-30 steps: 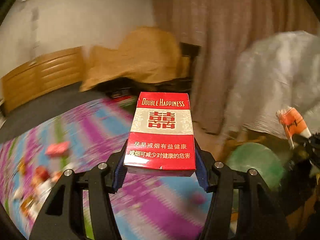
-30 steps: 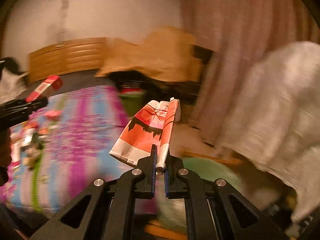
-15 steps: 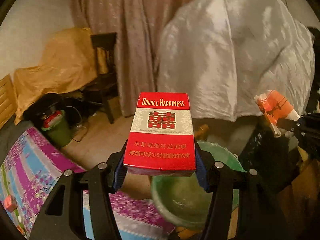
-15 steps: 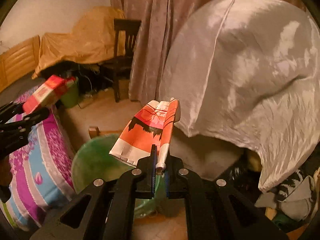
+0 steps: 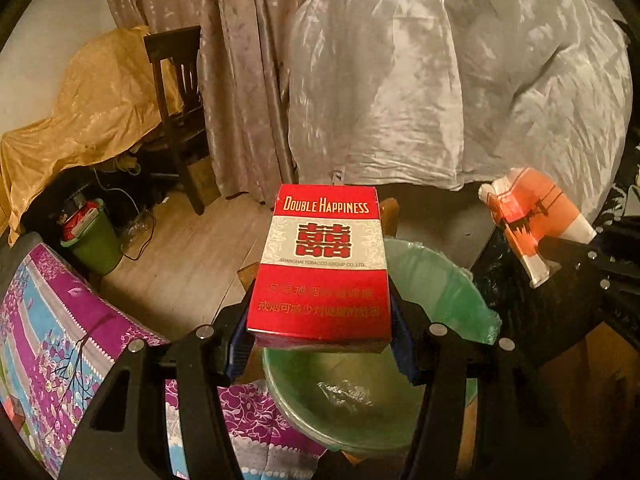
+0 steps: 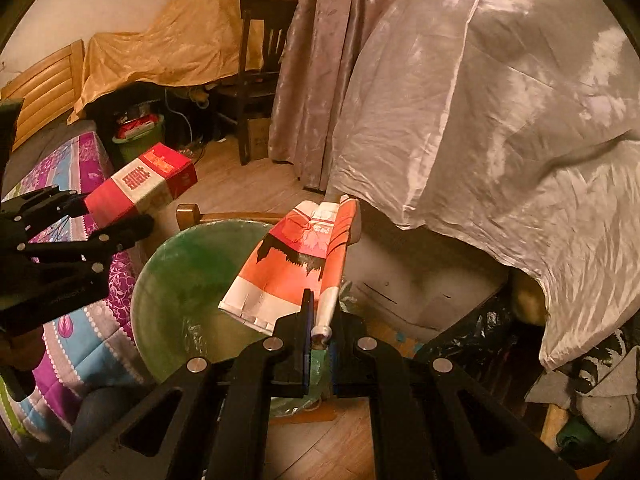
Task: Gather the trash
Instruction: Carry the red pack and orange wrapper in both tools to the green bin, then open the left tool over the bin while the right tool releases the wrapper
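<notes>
Left to right. Bed with a purple-and-blue floral quilt (image 5: 60, 344) at far left; a small green waste bin (image 5: 94, 246), full, stands on the wood floor beyond it. Left claw (image 5: 320, 334) is clamped on a red "Double Happiness" cigarette pack (image 5: 322, 264), pads on its two sides, pack upright above the near rim of a green basin lined with a plastic bag (image 5: 352, 408). The basin sits beside the bed. Right claw (image 6: 320, 330) is pinched together on a flattened orange-and-white wrapper (image 6: 296, 268), held over the basin's right side. Further right, a white sheet (image 6: 500, 120) covers a large bulky object.
</notes>
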